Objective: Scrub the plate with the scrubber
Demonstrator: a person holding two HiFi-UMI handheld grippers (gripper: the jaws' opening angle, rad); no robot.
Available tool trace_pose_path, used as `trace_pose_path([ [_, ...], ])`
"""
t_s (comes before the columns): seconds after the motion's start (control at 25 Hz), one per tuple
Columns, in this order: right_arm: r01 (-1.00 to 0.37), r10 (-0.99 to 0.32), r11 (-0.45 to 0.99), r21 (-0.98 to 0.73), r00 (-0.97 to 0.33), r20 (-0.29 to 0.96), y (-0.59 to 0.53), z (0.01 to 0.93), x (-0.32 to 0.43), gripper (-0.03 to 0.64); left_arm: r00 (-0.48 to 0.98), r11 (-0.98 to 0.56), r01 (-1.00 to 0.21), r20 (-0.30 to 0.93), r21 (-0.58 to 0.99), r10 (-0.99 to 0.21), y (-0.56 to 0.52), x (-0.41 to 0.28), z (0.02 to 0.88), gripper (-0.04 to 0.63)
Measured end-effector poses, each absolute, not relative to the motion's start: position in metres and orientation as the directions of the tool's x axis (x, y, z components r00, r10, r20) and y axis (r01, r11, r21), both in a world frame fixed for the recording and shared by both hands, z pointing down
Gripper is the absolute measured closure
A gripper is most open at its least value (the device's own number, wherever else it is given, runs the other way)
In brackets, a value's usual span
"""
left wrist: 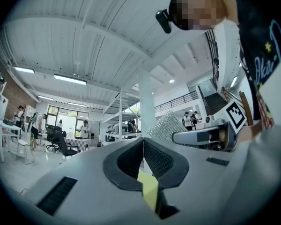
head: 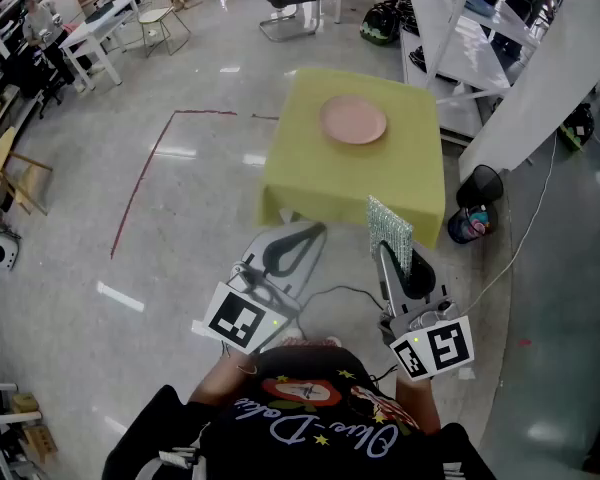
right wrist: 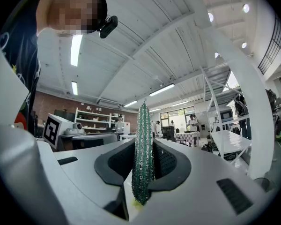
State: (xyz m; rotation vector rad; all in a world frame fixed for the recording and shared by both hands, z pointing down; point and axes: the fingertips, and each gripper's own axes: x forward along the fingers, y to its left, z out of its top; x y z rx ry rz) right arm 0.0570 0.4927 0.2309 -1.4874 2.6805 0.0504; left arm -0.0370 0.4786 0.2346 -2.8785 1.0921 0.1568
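Observation:
A pink plate (head: 353, 120) lies on a small table under a yellow cloth (head: 310, 183), some way ahead of both grippers. My right gripper (head: 387, 252) is shut on a silvery-green mesh scrubber (head: 390, 230), which stands on edge between the jaws (right wrist: 143, 149) and sticks out past their tips. My left gripper (head: 314, 232) is shut with nothing in it, its dark pads meeting in the left gripper view (left wrist: 143, 143). Both grippers hang over the floor, short of the table's near edge. The scrubber (left wrist: 166, 127) also shows in the left gripper view, to the right.
A white shelving unit (head: 460, 38) and a slanted white column (head: 540, 78) stand right of the table. A black bin (head: 480, 183) sits by the table's right corner. Desks and chairs (head: 165, 18) line the far left. Red tape (head: 140, 183) marks the grey floor.

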Motion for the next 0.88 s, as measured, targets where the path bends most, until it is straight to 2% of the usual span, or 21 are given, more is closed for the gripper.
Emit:
trace_pose_path([
  [0.88,-0.849,-0.849,0.525,-0.059,-0.516,-0.116,0.488,0.230,0.104,0.548,0.726,-0.729,-0.685,-0.103,-0.012,-0.680,0.474,-0.007,0.239,0.594],
])
